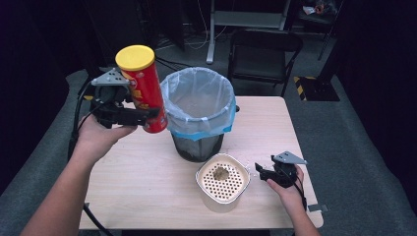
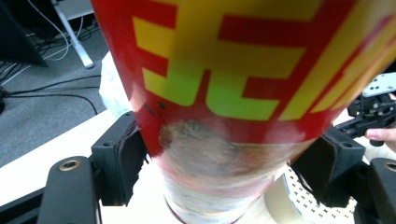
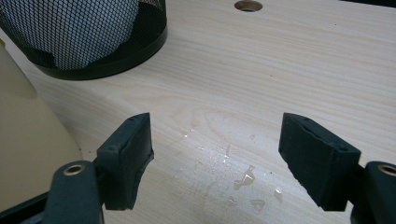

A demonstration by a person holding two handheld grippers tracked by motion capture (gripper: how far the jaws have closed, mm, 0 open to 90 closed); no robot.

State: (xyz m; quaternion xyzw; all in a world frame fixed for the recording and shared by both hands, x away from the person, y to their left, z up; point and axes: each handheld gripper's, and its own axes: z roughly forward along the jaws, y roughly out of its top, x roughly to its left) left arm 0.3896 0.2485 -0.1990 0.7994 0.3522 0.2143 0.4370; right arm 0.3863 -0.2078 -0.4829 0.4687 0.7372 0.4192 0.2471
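Note:
A tall red chip can [image 1: 145, 91] with a yellow lid is held up off the table, left of the bin, with my left gripper [image 1: 129, 117] shut on its lower part. In the left gripper view the can [image 2: 233, 93] sits between both pads, red with yellow lettering. A black mesh bin [image 1: 198, 110] lined with a clear bag stands at the table's middle. In front of it is a cream container [image 1: 223, 179] with a perforated insert holding a brown clump. My right gripper [image 1: 263, 172] rests open on the table to the right of the container, nothing between its fingers [image 3: 128, 158].
The wooden table [image 1: 147, 191] has a few water drops [image 3: 243, 179] under the right gripper. A black folding chair [image 1: 263, 51] stands beyond the far edge, with a desk frame and cables behind. The mesh bin's base [image 3: 88, 42] lies ahead-left of the right gripper.

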